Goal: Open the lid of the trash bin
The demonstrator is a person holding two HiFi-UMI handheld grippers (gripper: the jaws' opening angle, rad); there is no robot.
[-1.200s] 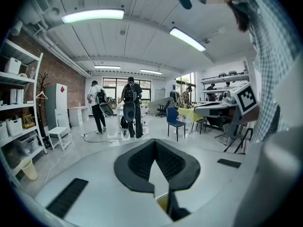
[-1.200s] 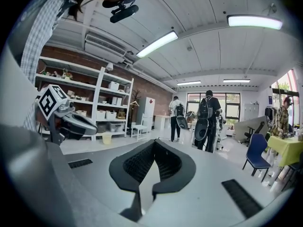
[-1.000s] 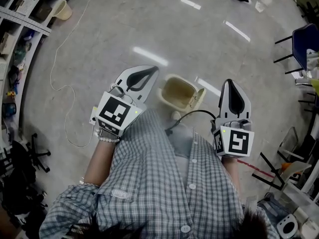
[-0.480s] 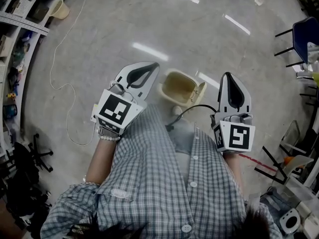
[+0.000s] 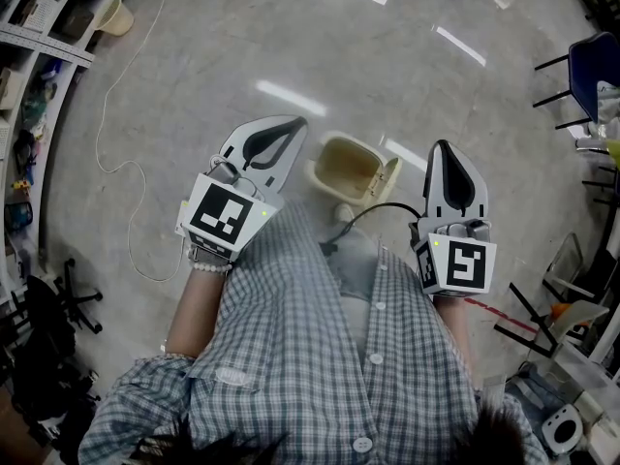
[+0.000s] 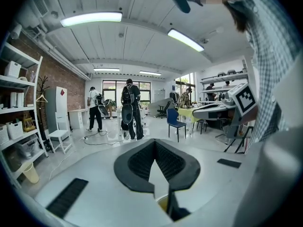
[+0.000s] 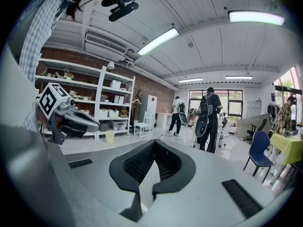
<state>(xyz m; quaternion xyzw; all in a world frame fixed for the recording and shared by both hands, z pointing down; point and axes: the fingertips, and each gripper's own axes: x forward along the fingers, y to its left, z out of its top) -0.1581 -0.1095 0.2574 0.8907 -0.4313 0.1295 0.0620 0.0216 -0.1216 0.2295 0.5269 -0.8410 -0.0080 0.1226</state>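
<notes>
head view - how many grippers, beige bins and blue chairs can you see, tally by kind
grippers: 2 (left gripper, right gripper)
beige bins: 2 (trash bin with its lid open, small bin at the top left)
blue chairs: 1 (blue chair)
total: 5

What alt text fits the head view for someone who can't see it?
A small beige trash bin sits on the grey floor with its lid tipped open, seen from above past the person's checked shirt. The left gripper and right gripper show to either side of it, both shut and empty.
</notes>
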